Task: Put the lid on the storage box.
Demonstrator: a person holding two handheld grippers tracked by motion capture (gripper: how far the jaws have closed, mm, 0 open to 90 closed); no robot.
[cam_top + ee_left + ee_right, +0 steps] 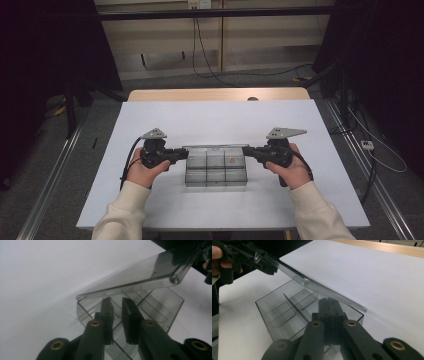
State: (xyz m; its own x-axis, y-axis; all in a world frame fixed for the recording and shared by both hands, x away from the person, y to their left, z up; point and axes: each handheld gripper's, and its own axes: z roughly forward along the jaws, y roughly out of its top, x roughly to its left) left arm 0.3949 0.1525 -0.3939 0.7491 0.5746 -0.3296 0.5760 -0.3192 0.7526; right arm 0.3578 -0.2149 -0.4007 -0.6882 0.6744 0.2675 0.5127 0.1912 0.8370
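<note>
Between both grippers' fingers [130,315] sits the clear box [216,167], lid raised.

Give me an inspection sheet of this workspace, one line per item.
Surface: white table top, bare around the work.
Job's things: clear plastic compartment box at centre, hinged lid raised at a slant; one small pale item inside.
Clutter: nothing seen.
Grippers: left gripper at the box's left end, narrow gap between its jaws; right gripper at the right end, jaws together on the box wall.
Cables: black cable trails from the left gripper; floor cables behind.
Surroundings: dark curtains, wooden wall panels.
</note>
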